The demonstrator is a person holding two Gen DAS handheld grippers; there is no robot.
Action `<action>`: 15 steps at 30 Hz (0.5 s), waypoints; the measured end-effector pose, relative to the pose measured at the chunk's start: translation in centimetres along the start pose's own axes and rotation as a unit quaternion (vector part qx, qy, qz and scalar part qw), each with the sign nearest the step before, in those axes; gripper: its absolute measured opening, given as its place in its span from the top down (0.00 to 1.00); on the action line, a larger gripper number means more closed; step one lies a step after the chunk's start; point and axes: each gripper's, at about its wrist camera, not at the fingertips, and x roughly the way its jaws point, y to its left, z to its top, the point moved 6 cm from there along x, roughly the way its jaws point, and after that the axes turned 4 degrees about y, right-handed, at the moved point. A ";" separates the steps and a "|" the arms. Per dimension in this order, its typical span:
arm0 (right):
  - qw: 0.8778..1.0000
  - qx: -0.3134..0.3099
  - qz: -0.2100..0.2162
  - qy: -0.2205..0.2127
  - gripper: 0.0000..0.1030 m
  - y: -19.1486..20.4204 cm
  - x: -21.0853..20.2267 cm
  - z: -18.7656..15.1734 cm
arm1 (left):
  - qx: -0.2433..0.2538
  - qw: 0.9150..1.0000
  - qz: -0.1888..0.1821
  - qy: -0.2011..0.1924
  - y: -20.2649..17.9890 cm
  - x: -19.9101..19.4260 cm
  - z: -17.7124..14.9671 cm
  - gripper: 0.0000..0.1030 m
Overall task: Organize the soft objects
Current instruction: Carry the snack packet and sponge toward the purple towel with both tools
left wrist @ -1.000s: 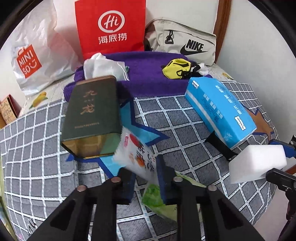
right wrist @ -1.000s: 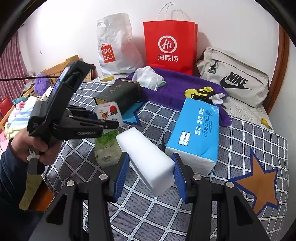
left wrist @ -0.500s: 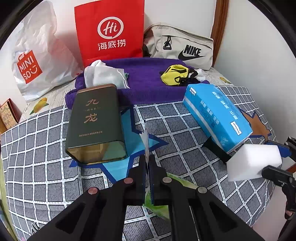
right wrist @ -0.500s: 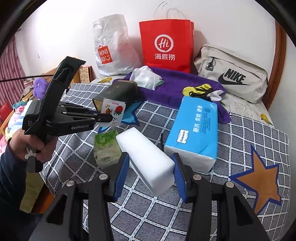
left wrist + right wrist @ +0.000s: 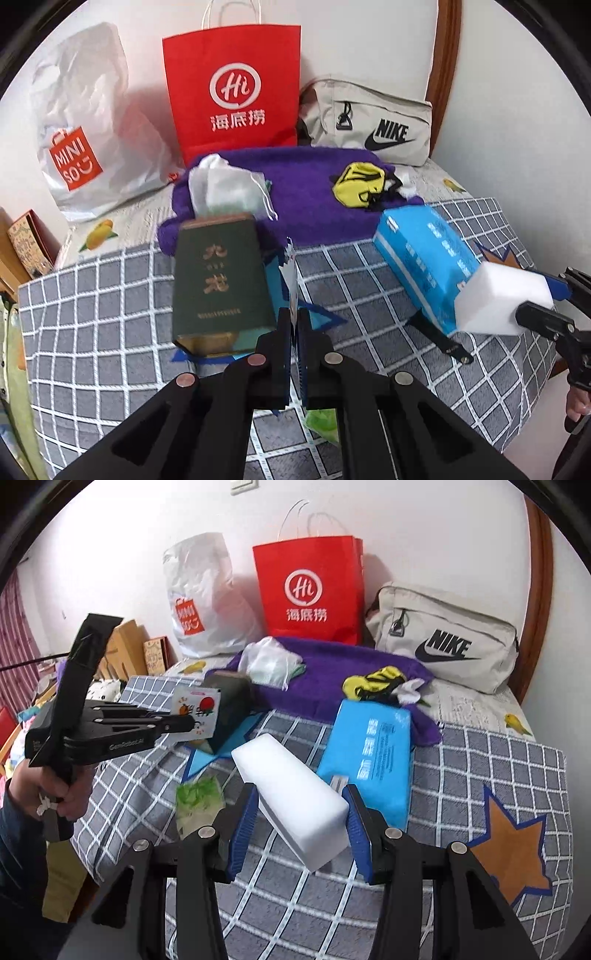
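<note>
My left gripper (image 5: 294, 325) is shut on a thin white snack packet (image 5: 290, 280), seen edge-on; in the right wrist view the packet (image 5: 197, 710) shows fruit print and hangs above the bed. My right gripper (image 5: 299, 812) is shut on a white foam block (image 5: 291, 794), held over the checked blanket; the block also shows in the left wrist view (image 5: 498, 299). A green packet (image 5: 197, 805) lies on the blanket below. A blue tissue pack (image 5: 369, 757), a yellow pouch (image 5: 373, 683) and a white cloth bag (image 5: 269, 661) lie near a purple towel (image 5: 332, 672).
A dark green tin (image 5: 218, 280) lies on the blanket beside the left gripper. A red paper bag (image 5: 232, 92), a white Miniso bag (image 5: 85, 129) and a grey Nike bag (image 5: 369, 122) stand along the wall. The bed edge is at the left in the right wrist view.
My left gripper closed on the snack packet and lifted it clear of the green packet, turning it edge-on. The right gripper keeps holding the foam block, shifted slightly.
</note>
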 end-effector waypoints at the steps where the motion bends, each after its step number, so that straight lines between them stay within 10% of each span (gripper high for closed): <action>1: 1.000 0.001 -0.004 -0.003 0.55 -0.2 0.1 0.5 | 0.000 1.000 0.003 -0.002 0.1 -0.1 0.3 0.96; 15: 0.999 0.017 -0.033 -0.031 0.55 -2.1 0.6 5.5 | -0.011 0.999 0.015 -0.026 1.7 -0.8 4.0 0.96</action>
